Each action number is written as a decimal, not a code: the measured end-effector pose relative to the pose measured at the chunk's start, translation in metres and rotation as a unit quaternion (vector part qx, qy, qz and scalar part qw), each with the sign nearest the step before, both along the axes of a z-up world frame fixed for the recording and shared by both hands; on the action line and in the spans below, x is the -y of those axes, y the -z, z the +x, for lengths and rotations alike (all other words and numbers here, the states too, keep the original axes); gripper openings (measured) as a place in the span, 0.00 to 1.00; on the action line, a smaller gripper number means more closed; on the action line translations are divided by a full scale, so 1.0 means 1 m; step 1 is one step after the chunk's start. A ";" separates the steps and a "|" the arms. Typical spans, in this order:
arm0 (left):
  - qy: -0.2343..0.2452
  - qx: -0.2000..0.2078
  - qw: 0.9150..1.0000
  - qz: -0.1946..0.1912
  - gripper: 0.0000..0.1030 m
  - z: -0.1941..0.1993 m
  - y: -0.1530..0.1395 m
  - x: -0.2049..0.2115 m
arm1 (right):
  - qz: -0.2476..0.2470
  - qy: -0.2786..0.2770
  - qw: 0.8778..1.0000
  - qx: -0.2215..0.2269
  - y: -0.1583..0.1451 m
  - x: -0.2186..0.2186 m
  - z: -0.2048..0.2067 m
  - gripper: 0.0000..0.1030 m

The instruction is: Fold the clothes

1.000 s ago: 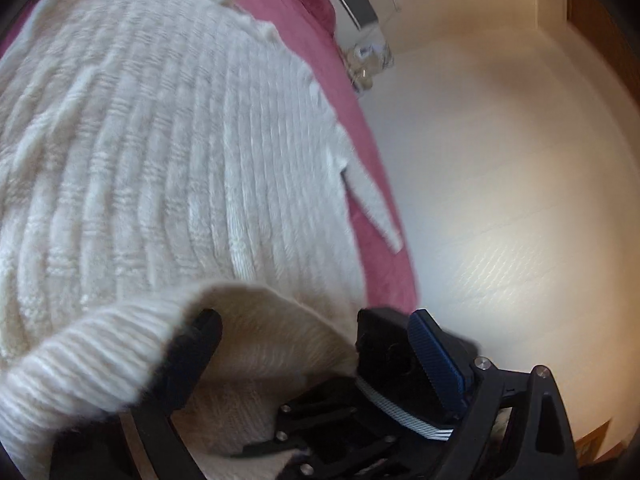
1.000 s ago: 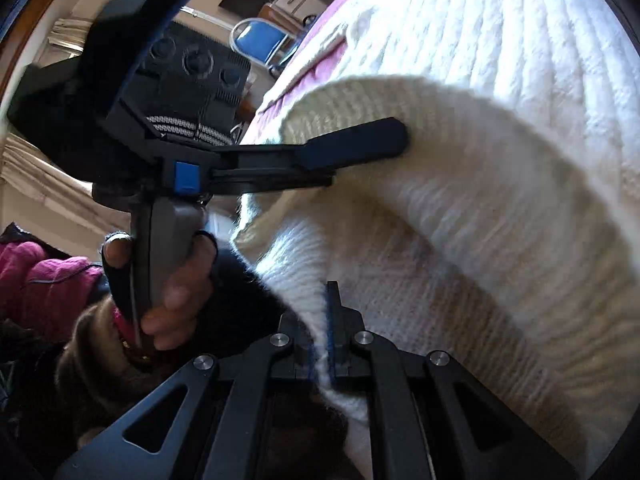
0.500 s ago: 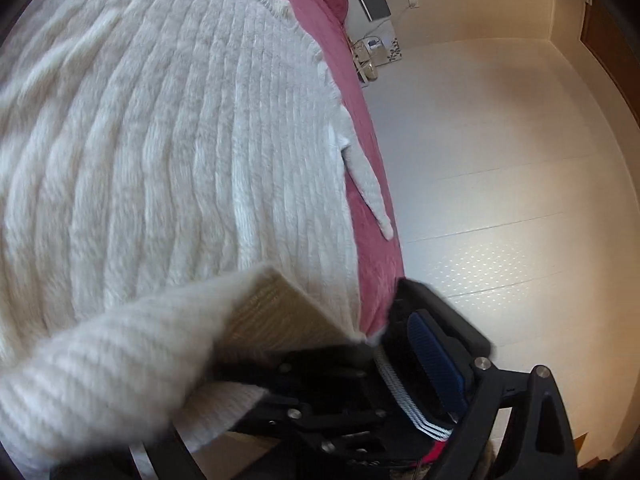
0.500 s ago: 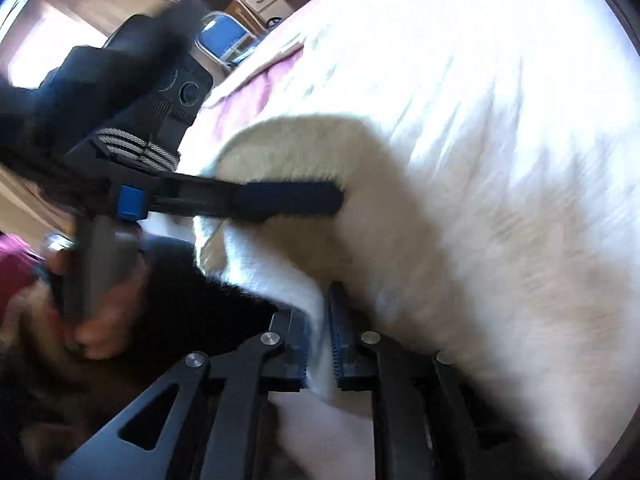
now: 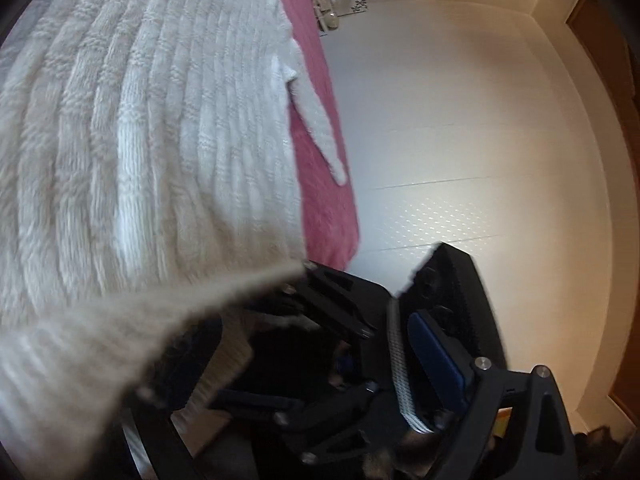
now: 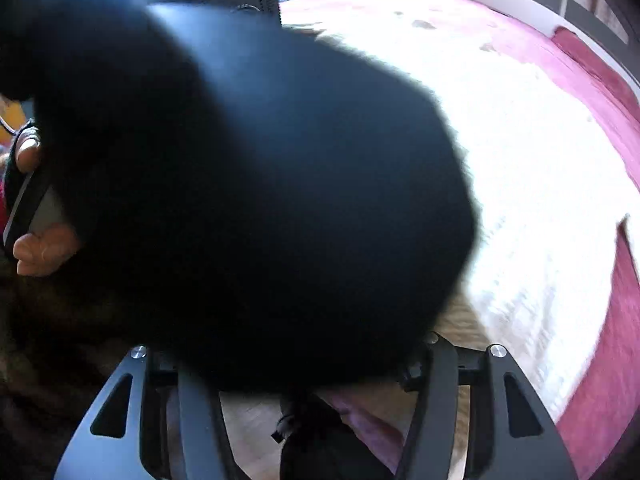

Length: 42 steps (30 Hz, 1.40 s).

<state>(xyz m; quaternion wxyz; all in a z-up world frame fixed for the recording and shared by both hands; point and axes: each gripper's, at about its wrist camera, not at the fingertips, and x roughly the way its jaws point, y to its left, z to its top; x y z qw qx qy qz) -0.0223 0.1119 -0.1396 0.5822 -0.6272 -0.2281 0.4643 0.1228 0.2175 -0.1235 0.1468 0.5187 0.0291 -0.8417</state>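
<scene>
1. Opening my right gripper (image 6: 312, 372) — its jaws, clamped on the hem a second ago, are parting, nothing visibly between them.
2. I cannot tell my left gripper's (image 5: 304, 344) state — a raised fold hides it.
3. Sweater (image 5: 152, 128) lies on the bed (image 5: 320, 136), fold laid over.

Both grippers were matte black plastic. The left gripper (image 5: 280, 360) carried a blue pad (image 5: 436, 356), a grey-and-white ribbed strap and silver screws. The right gripper (image 6: 308, 364) had triangular cut-outs and silver screws. The hand (image 6: 36, 240) wore a dark fingerless glove.
</scene>
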 end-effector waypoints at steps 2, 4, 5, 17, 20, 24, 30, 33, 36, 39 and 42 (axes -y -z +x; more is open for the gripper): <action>-0.021 -0.019 1.000 -0.006 0.94 -0.005 0.001 -0.006 | -0.008 0.008 1.000 0.003 0.000 -0.006 0.001 0.56; -0.054 -0.047 0.997 0.010 0.94 -0.012 -0.008 -0.006 | -0.007 0.012 1.000 0.005 0.001 -0.008 0.001 0.56; -0.069 -0.057 0.996 0.017 0.94 -0.016 -0.011 -0.006 | -0.003 0.011 1.000 0.005 0.002 -0.008 0.002 0.56; -0.144 -0.017 0.988 0.058 0.94 -0.049 -0.002 -0.002 | 0.189 -0.009 0.979 -0.080 0.006 0.022 0.004 0.56; -0.143 -0.011 0.988 0.056 0.94 -0.057 0.000 0.004 | 0.108 0.013 0.992 -0.063 0.001 -0.005 0.001 0.56; -0.126 -0.035 0.990 0.046 0.94 -0.051 -0.004 -0.006 | -0.004 0.040 0.999 -0.033 0.000 -0.041 -0.011 0.56; -0.130 -0.030 0.990 0.047 0.94 -0.054 0.001 0.007 | 0.060 -0.040 0.994 -0.079 -0.007 -0.007 0.006 0.55; -0.131 -0.025 0.990 0.048 0.94 -0.055 0.002 0.011 | 0.122 -0.067 0.987 -0.077 0.002 0.015 0.011 0.14; -0.129 -0.024 0.990 0.048 0.95 -0.055 0.003 0.011 | 0.158 -0.098 0.980 -0.074 0.010 0.033 0.014 0.07; -0.127 -0.025 0.990 0.048 0.95 -0.056 0.003 0.009 | 0.179 -0.095 0.977 -0.059 0.016 0.033 0.008 0.07; -0.127 -0.024 0.990 0.049 0.95 -0.056 0.003 0.008 | 0.167 -0.093 0.980 -0.051 0.004 0.063 -0.057 0.10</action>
